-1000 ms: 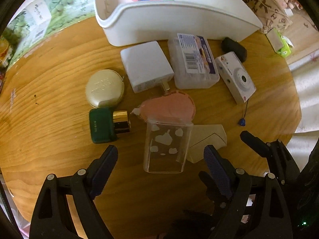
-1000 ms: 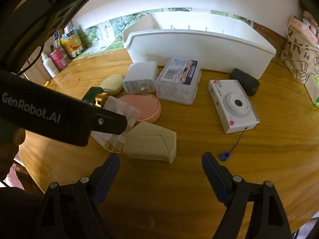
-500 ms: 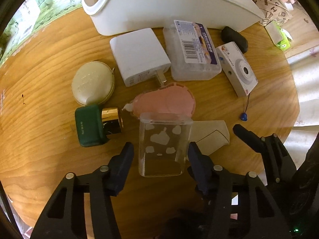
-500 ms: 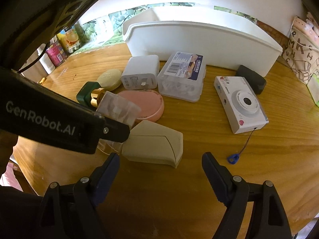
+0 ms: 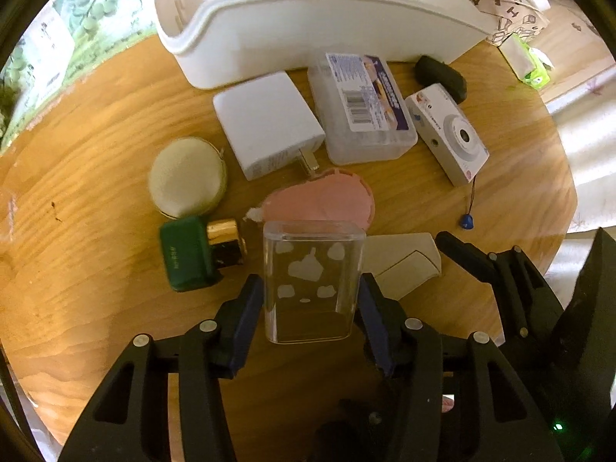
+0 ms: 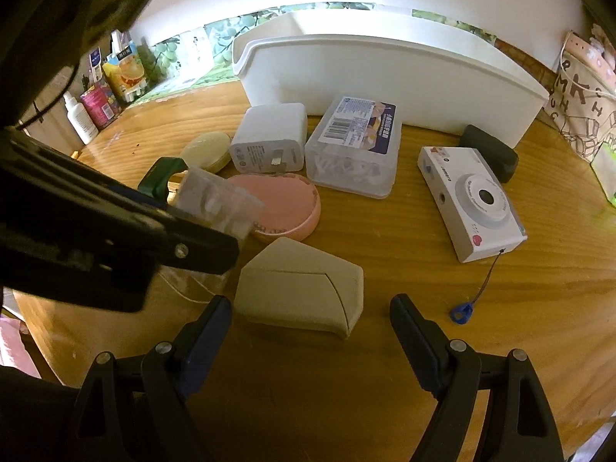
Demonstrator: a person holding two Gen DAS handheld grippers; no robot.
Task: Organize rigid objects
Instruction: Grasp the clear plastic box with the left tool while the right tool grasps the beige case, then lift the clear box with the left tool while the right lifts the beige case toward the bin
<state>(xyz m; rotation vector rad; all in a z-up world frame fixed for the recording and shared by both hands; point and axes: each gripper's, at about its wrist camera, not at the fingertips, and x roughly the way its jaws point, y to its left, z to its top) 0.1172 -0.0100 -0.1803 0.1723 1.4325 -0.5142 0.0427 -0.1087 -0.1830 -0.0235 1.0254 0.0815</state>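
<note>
Left gripper (image 5: 310,300) jaws have just been closing and now pinch clear box (image 5: 312,281), lower centre. I'd lift straight, toward white bin (image 5: 269,46) up top. Right gripper (image 6: 310,317) wide, empty.

I see a glossy, varnished wooden table (image 5: 96,177) with visible grain. At its twelve o'clock edge stands a smooth white plastic bin (image 5: 308,34). Near six o'clock is a clear, glossy plastic box (image 5: 312,281) with frosted white shapes. Beside it, at nine o'clock, a matt green case (image 5: 184,256) carries a shiny gold metal band. A matt pink plastic lid (image 5: 319,202), a matt beige box (image 6: 300,292), a white plastic charger (image 5: 265,123) and a white plastic camera (image 6: 473,200) look smooth.
</note>
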